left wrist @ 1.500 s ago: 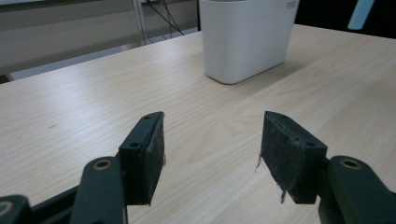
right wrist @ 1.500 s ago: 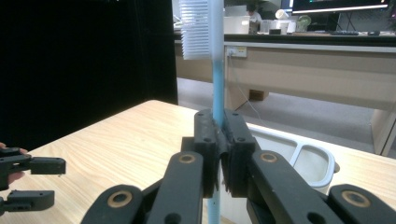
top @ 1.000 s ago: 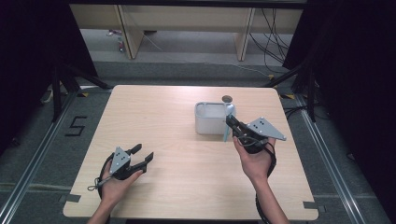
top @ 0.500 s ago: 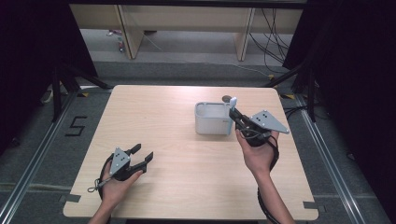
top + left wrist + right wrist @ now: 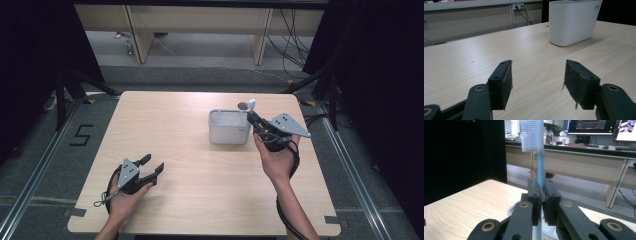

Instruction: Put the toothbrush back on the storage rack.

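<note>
Two grippers are under my control at the bench (image 5: 165, 125). My right gripper (image 5: 253, 118) has its jaws pressed together on the shaft of a toothbrush (image 5: 539, 152), held upright, bristles uppermost, just beside the right end of the white holder (image 5: 229, 127), which stands toward the bench's far right corner. My left gripper (image 5: 151, 167) rests near the front left corner, jaws spread, nothing between its pads (image 5: 502, 85).
</note>
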